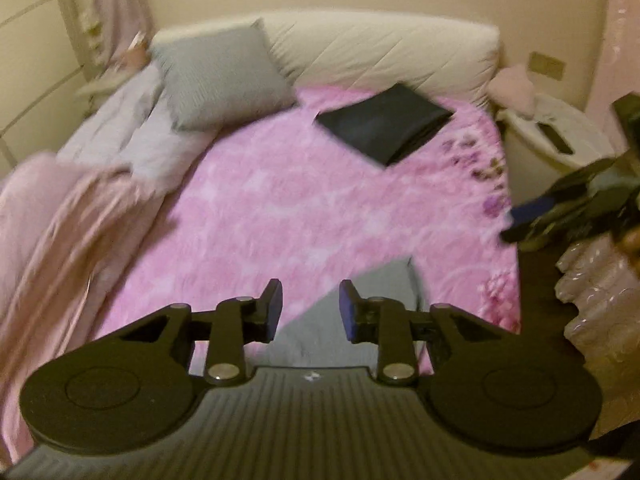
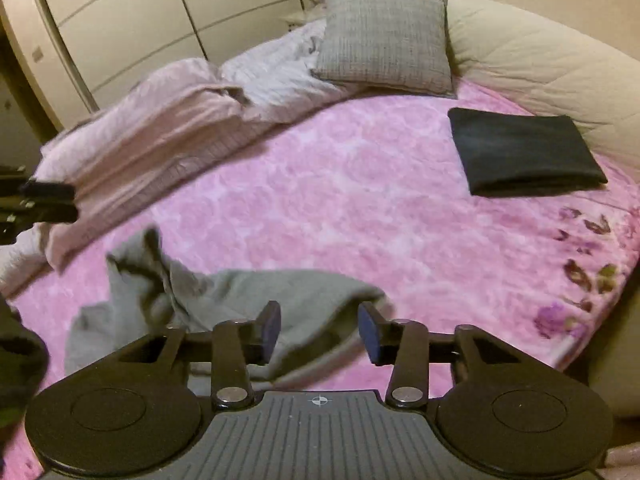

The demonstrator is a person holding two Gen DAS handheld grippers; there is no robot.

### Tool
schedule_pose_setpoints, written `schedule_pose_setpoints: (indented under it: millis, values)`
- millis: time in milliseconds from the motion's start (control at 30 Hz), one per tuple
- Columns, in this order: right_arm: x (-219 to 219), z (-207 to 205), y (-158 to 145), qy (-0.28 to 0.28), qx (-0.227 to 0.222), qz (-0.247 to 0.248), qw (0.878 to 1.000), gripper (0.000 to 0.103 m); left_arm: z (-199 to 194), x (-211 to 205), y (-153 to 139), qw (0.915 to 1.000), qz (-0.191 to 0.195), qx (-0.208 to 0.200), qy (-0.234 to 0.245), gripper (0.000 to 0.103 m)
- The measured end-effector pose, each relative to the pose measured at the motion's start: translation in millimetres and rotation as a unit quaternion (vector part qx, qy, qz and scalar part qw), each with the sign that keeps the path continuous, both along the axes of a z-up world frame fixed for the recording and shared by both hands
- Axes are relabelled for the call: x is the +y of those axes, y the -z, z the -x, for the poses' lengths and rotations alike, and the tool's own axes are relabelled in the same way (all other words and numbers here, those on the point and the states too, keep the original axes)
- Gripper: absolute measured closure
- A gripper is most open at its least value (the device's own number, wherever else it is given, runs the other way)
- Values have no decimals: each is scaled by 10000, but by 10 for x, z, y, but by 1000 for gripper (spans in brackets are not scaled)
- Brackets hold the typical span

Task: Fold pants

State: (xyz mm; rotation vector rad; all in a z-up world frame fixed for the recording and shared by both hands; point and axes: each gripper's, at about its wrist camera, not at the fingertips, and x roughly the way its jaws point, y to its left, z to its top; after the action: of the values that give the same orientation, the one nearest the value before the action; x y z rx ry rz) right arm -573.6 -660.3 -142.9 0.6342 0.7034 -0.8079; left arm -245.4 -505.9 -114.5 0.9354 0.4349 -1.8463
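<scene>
Gray pants (image 2: 224,304) lie crumpled at the bed's (image 2: 360,208) near edge, long axis along that edge. My right gripper (image 2: 318,334) hovers directly above them, nearer than my left gripper (image 1: 310,310); both are partly open, holding nothing.

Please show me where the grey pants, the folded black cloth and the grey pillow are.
grey pants (image 2: 240,300), right wrist view, middle of the crumpled fabric.
folded black cloth (image 2: 520,152), right wrist view, centre of top layer.
grey pillow (image 2: 384,40), right wrist view, centre of its face.
</scene>
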Motion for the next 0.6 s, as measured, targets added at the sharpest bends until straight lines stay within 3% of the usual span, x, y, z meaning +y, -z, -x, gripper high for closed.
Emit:
schedule_pose_setpoints:
  millis: [133,267,333,433,600]
  values:
    - [416,-239,182,-575,478,236,9969,52,-417,221,347,9989,-275,-156,-335,69]
    - [780,-584,470,-1635,1149,575,9781,43,-722,408,744,9970,-554,-311,-449,53]
    - [864,-780,719,-2257,1477,764,9599,36,-845,385,940,9967,-546,-422,-420,50]
    - [1066,-993,1085,-3104,2016,1087,9226,36,-932,262,1166,9969,-366,-612,-345,44]
    - [1161,-1226,1608,-3988,2460,1471,8711,36,-984,-53,1470,9959,-241,-852,-186,44]
